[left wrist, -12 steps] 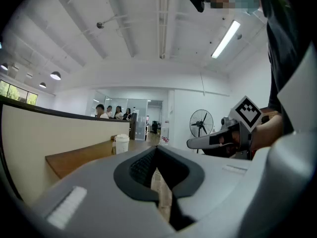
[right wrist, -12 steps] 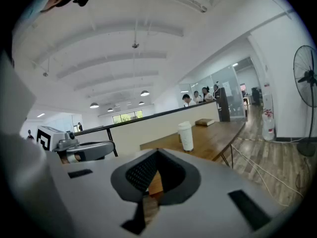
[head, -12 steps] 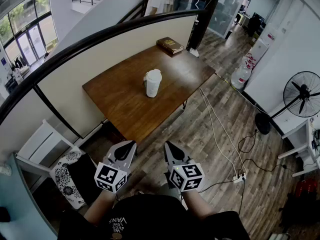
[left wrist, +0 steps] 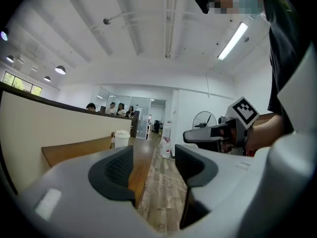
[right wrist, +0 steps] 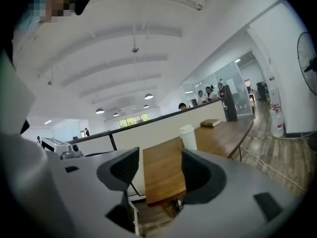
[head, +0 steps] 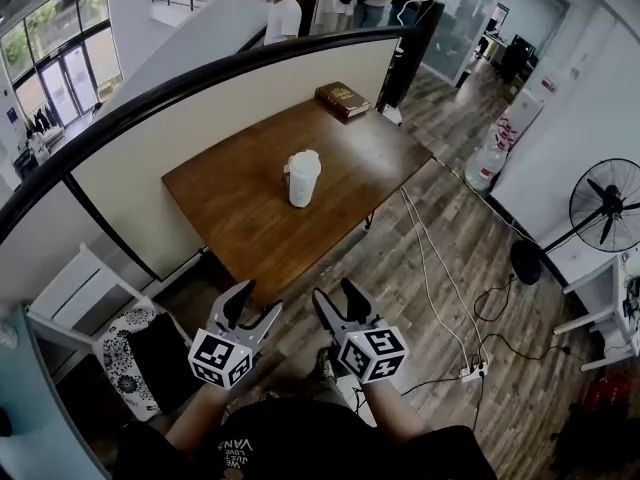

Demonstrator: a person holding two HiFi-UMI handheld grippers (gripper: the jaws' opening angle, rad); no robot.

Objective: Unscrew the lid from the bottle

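Observation:
A white bottle (head: 303, 178) with a white lid (head: 304, 157) stands upright in the middle of the brown wooden table (head: 240, 213). My left gripper (head: 255, 301) and right gripper (head: 335, 293) hang side by side near my body, well short of the table's near corner. Both stand open with nothing between their fingers. In the left gripper view the bottle (left wrist: 121, 138) is small and far beyond the open left gripper (left wrist: 153, 165). From the right gripper (right wrist: 159, 170) the bottle (right wrist: 187, 137) also shows far off on the table.
A brown book (head: 342, 98) lies at the table's far end. A curved partition wall (head: 190, 133) backs the table. A white chair (head: 75, 298) stands at left, a floor fan (head: 605, 203) and water jug (head: 485, 163) at right. Cables (head: 440, 278) cross the wooden floor.
Both grippers have shifted slightly, and their jaws now show spread apart. The person in white behind the wall has moved left. The bottle has not moved.

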